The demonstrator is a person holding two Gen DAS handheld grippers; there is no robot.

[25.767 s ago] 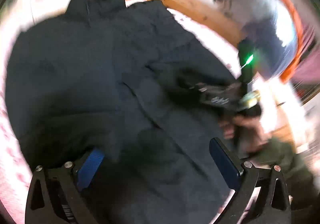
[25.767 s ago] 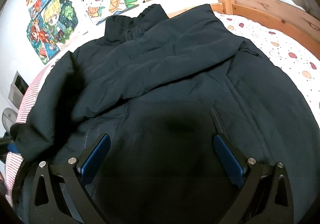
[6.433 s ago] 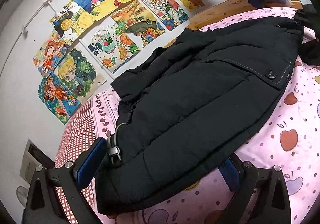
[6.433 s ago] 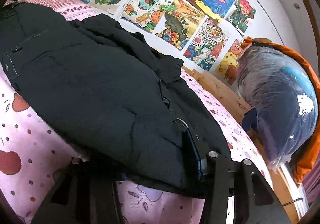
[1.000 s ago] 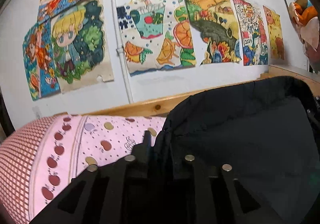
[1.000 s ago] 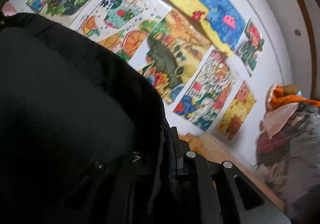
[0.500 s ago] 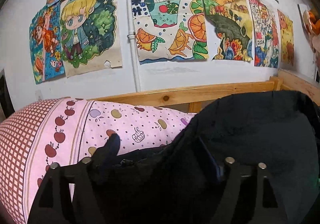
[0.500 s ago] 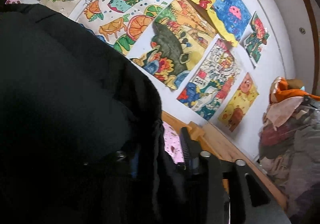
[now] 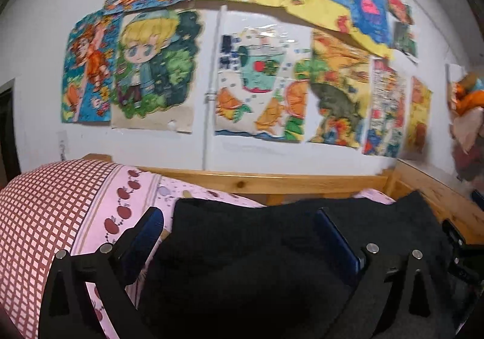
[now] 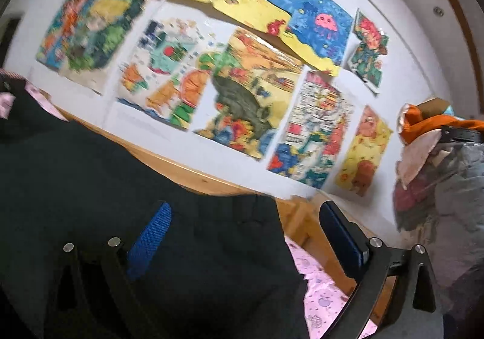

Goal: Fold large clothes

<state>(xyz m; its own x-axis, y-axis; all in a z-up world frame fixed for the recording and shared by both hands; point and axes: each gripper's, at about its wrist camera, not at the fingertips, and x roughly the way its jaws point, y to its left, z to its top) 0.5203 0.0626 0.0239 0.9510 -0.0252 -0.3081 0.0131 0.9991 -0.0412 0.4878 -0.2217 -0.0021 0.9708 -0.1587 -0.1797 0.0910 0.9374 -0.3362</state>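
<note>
The black jacket (image 9: 272,251) lies folded on the bed, its far edge close to the wooden headboard (image 9: 272,181) under a white wall covered with bright children's drawings (image 9: 257,84). In the left wrist view the left claw (image 9: 242,236) is opening, its two blue-padded fingers (image 9: 151,227) spread wide above the dark cloth; the jacket sits between and beneath them, but neither pad presses on it. To the left of the jacket a pink sheet with printed apples (image 9: 121,212) and a red-checked cover (image 9: 45,205) lie bare. In the right wrist view the right claw (image 10: 245,227) is likewise opening, with the jacket's right-hand edge running between its fingers: the left pad (image 10: 151,233) stands over the black cloth, the right one (image 10: 338,233) over the wooden frame and a strip of pink dotted sheet (image 10: 317,293). Nothing is pinched in it. A heap of clothes with an orange piece on top (image 10: 432,124) rises at the right edge of that view. Both pictures are somewhat blurred.
</note>
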